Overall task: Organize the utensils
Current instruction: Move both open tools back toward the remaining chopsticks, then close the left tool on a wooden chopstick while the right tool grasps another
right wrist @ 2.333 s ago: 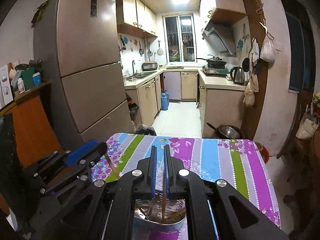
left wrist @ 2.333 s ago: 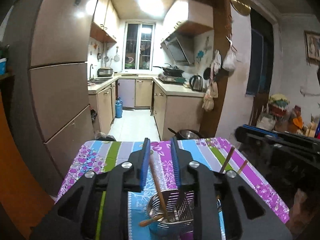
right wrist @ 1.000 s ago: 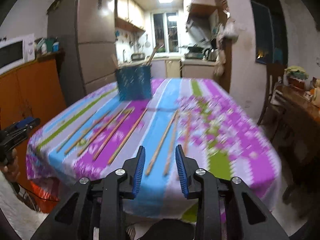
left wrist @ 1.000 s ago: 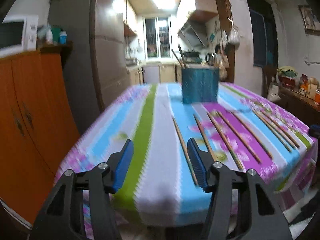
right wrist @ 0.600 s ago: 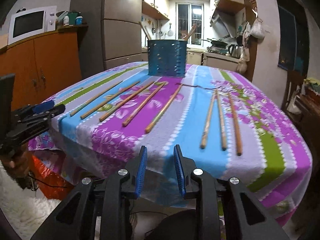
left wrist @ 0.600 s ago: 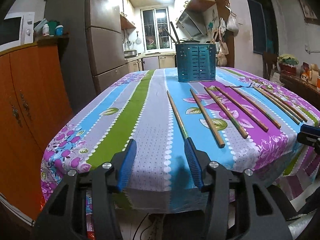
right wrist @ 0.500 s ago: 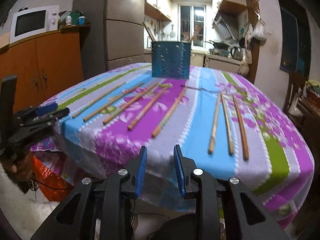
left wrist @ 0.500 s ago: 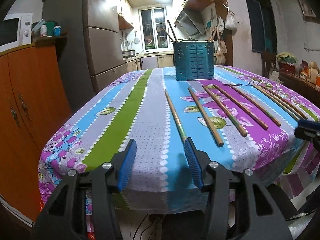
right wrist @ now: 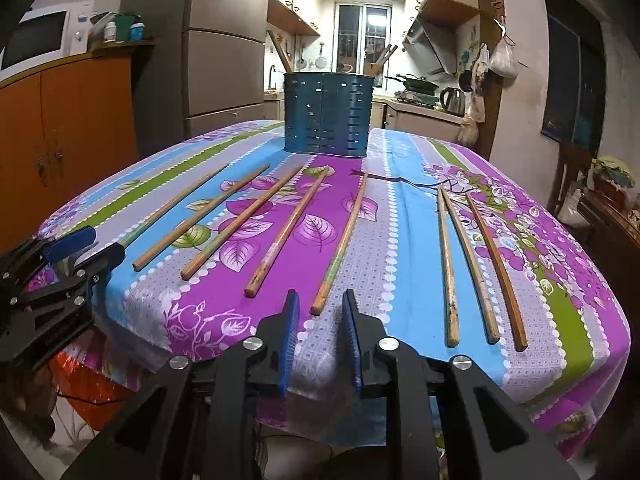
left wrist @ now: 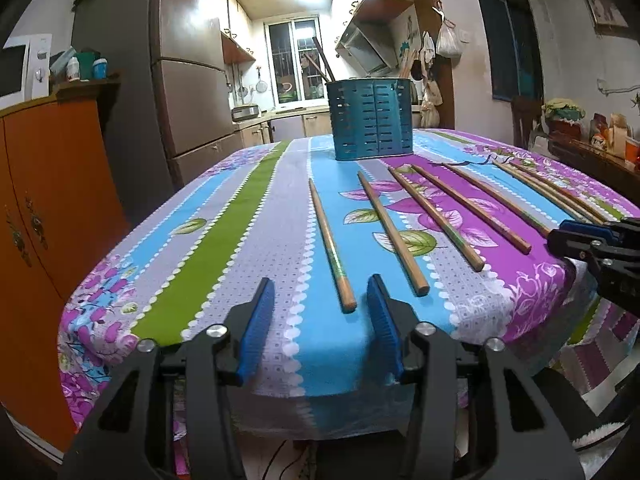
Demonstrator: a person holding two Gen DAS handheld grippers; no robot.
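Observation:
A blue slotted utensil holder [left wrist: 370,120] [right wrist: 328,114] stands at the far end of the striped floral tablecloth [left wrist: 240,240], with a few sticks in it. Several wooden chopsticks lie in a row before it. My left gripper [left wrist: 320,284] hovers at the near table edge, jaws closing. The leftmost chopstick [left wrist: 328,240] ends between them, untouched. My right gripper [right wrist: 320,296] is also closing, and the near end of a middle chopstick [right wrist: 344,236] sits between its pads with gaps on both sides. Each gripper shows in the other's view: right gripper [left wrist: 564,236], left gripper [right wrist: 102,245].
An orange cabinet [left wrist: 52,184] with a microwave [right wrist: 36,36] on top stands left of the table, and a tall fridge [left wrist: 188,80] behind it. A dark side table [left wrist: 592,156] with small items is on the right. The tablecloth's front edge hangs just under both grippers.
Both grippers came away from above the holder to the near table edge, then sank lower. Both pairs of jaws have narrowed, and a chopstick end now lies between each pair.

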